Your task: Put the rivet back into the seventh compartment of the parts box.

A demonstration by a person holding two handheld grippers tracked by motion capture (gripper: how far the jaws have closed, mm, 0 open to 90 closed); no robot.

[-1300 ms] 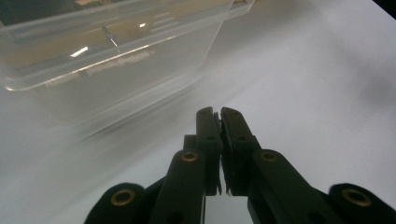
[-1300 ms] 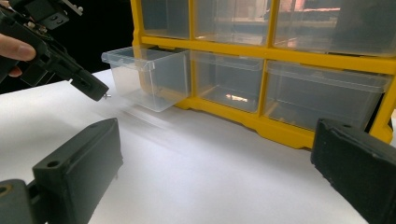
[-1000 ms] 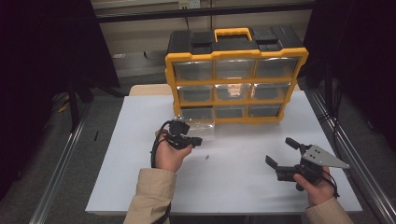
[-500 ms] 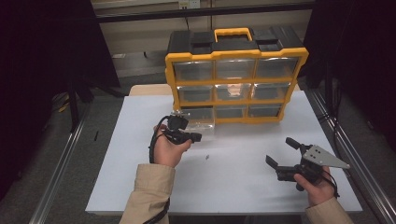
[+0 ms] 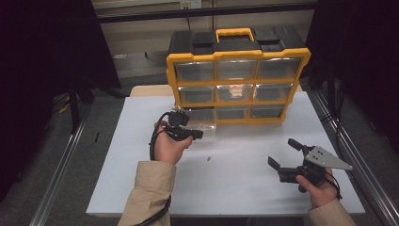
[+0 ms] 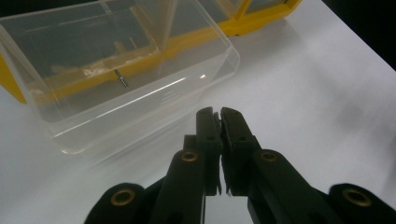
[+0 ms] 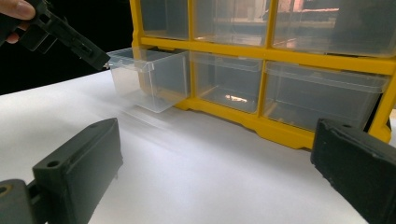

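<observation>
1. Organizer cabinet (image 5: 237, 70): one, yellow-framed with a black top, at the tabletop's far edge.
2. Clear drawers: nine, in three rows of three; one bottom-left drawer (image 5: 202, 117) is pulled out.
3. Carry handle (image 5: 234, 33): one, yellow, on the cabinet top.
4. Handheld grippers: two, the left gripper (image 5: 197, 134) and the right gripper (image 5: 286, 151).
5. Small screw (image 6: 121, 78) in the pulled-out drawer: one.
6. Small dark item (image 5: 207, 159) lying on the table (image 5: 141, 188): one.

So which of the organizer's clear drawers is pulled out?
The bottom-left drawer: it juts out onto the white table, beside the left gripper, while the others sit flush in the yellow frame.
</observation>
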